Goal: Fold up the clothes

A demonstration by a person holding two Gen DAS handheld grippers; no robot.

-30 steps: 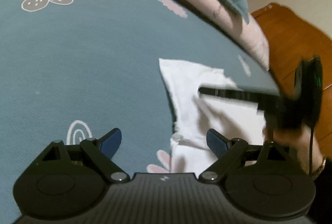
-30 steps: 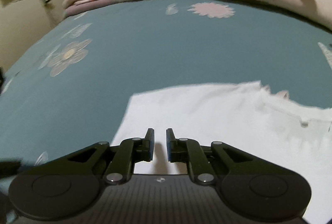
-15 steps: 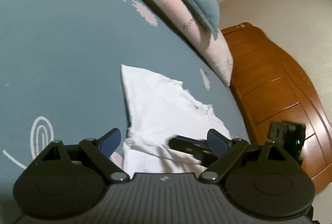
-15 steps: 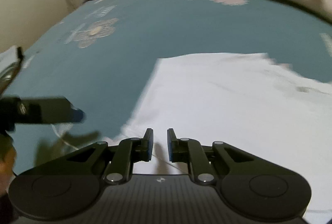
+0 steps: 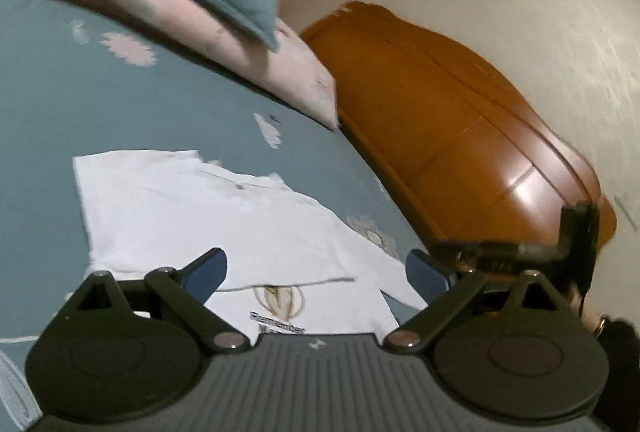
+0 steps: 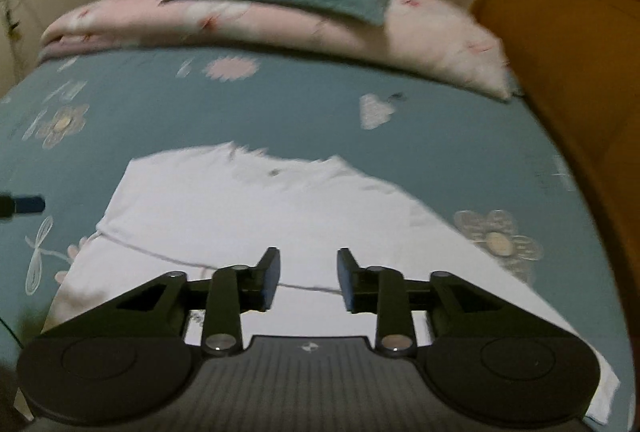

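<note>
Both tools clear of the half-folded T-shirt

White T-shirt (image 6: 280,216) lies on the bed (image 6: 160,103); left tool (image 5: 316,272) and right tool (image 6: 307,280) are opening, empty. Next fold: pinch the sleeve edge cleanly, keeping layers aligned.

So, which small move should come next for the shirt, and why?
Probably lower the right hand-held gripper to the right sleeve and fold it inward. The white shirt lies on the bed with one side already folded over, while that sleeve sticks out. Both grippers are above it, jaws opening, nothing between them.
</note>
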